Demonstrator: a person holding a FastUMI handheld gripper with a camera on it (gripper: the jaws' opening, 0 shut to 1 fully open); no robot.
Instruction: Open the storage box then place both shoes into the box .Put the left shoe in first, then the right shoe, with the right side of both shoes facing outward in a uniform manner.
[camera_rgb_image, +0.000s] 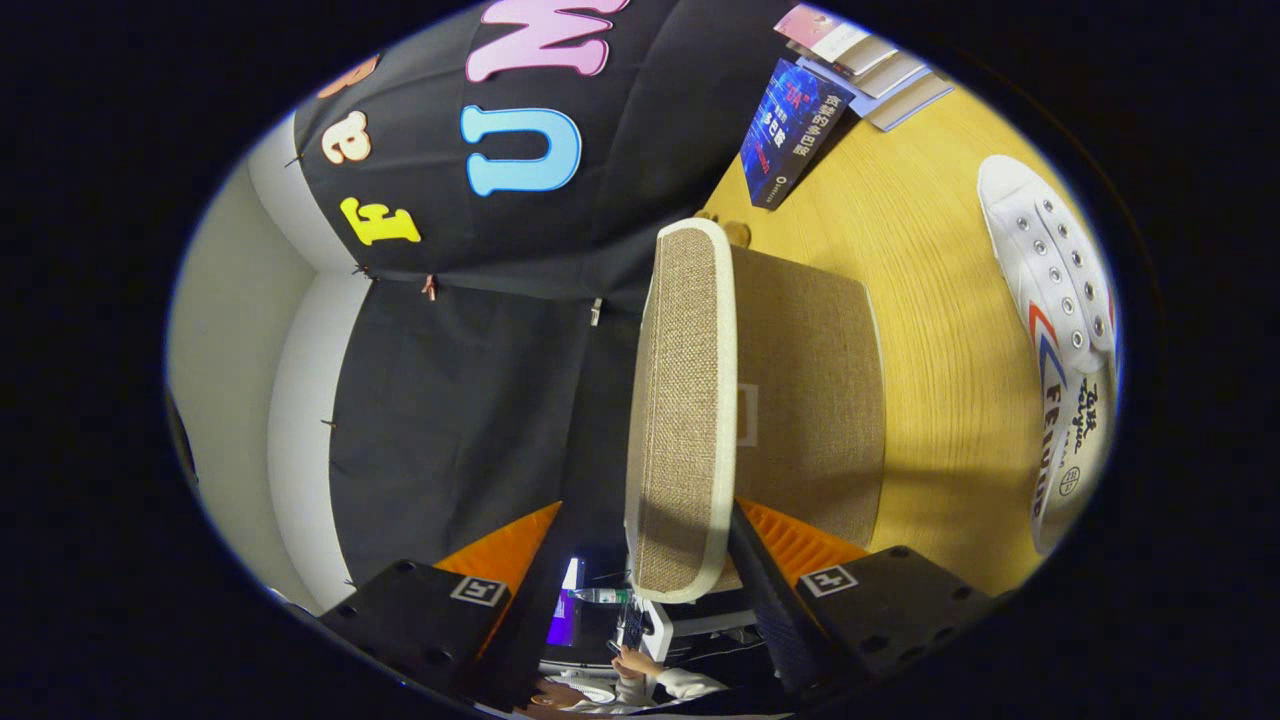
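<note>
Woven beige storage box is seen on the wooden table, its lid apparently pinched between the gripper fingers; opening is underway, one white shoe unpacked beside it.

The tongs, at lower centre of the frame, comprise two blocky housings with screw holes, each bearing one square printed marker, ahead of ribbed fingers.
</note>
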